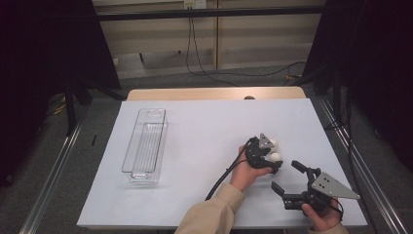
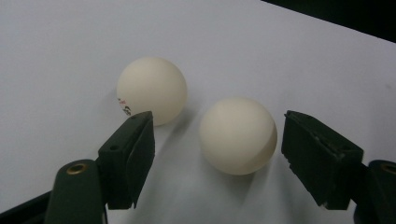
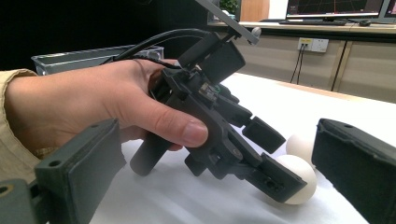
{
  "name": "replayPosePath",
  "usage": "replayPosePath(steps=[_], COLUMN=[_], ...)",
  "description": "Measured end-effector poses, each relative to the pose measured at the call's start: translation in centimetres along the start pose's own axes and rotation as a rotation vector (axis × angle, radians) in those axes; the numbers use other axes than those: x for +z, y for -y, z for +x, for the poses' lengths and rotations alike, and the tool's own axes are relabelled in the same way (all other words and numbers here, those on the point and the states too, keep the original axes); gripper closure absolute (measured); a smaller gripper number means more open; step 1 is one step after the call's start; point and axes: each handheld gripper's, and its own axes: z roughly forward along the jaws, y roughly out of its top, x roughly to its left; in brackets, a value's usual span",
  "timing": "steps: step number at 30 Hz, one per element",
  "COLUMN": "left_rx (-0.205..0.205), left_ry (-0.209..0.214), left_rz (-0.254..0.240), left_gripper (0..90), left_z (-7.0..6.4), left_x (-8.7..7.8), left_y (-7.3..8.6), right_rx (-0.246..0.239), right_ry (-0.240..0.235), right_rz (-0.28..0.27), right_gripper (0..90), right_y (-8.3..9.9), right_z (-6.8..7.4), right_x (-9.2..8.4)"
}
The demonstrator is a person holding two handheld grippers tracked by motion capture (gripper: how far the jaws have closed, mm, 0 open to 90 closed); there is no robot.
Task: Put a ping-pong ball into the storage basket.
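Two white balls lie side by side on the white sheet covering the table (image 1: pixel 195 126), right of centre, touching or nearly so

Left claw (image 1: pixel 272 157) tipped down over the pair, held in the person's left hand (image 1: pixel 246 173), cable trailing back toward the sleeve. In the left gripper view the near ball (image 2: pixel 238 135) sits between the two jaws; left pad (image 2: pixel 135 158) and right pad (image 2: pixel 317 156) both stand a little off its sides, gaps visible on each. Jaws at a middling spread, not gripping. The far ball (image 2: pixel 152 91), with a small printed mark, lies just beyond the left jaw tip, outside the gap

Right gripper view shows the left claw from the side: lower jaw tip low against the near ball (image 3: pixel 296 182), far ball (image 3: pixel 301 144) partly hidden behind it

Right claw (image 1: pixel 288 177) held in the right hand (image 1: pixel 324 217) near the table's near right corner, lying roughly level, jaws wide and empty, pointing left toward the balls, close by but apart from them

Clear plastic tray (image 1: pixel 146 146) stands on the left half of the sheet, well apart from both claws, long side running near to far
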Motion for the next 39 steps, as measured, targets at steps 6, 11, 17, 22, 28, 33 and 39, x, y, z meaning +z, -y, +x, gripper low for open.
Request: replayPosePath(steps=[6, 11, 17, 22, 28, 33, 39], left_rx=[0.006, -0.001, 0.002, -0.010, -0.016, -0.029, -0.045], left_ry=[0.005, 0.017, 0.027, 0.030, 0.037, 0.045, 0.049], left_rz=[0.014, 0.018, 0.023, 0.028, 0.037, 0.044, 0.041], left_gripper=[29.6, 35.1, 47.5, 50.9, 51.1, 51.1, 51.1], left_z=[0.0, 0.1, 0.1, 0.0, 0.0, 0.0, 0.2], left_x=[0.3, 0.3, 0.4, 0.3, 0.1, -0.1, -0.7], left_y=[-0.2, -0.2, -0.3, -0.2, -0.2, -0.1, 0.0], right_rx=[0.000, 0.001, 0.002, 0.002, 0.001, 0.001, 0.000], right_ry=[0.001, 0.001, 0.001, -0.001, 0.000, 0.000, 0.000], right_rz=[0.000, 0.000, 0.001, -0.001, 0.000, 0.000, -0.001], right_gripper=[1.4, 1.4, 1.4, 1.4, 1.4, 1.4, 1.4], right_y=[0.0, 0.0, 0.0, 0.0, 0.0, 0.0, 0.0], right_z=[0.0, 0.0, 0.0, 0.0, 0.0, 0.0, 0.0], right_x=[0.0, 0.0, -0.1, 0.0, -0.1, -0.1, -0.1])
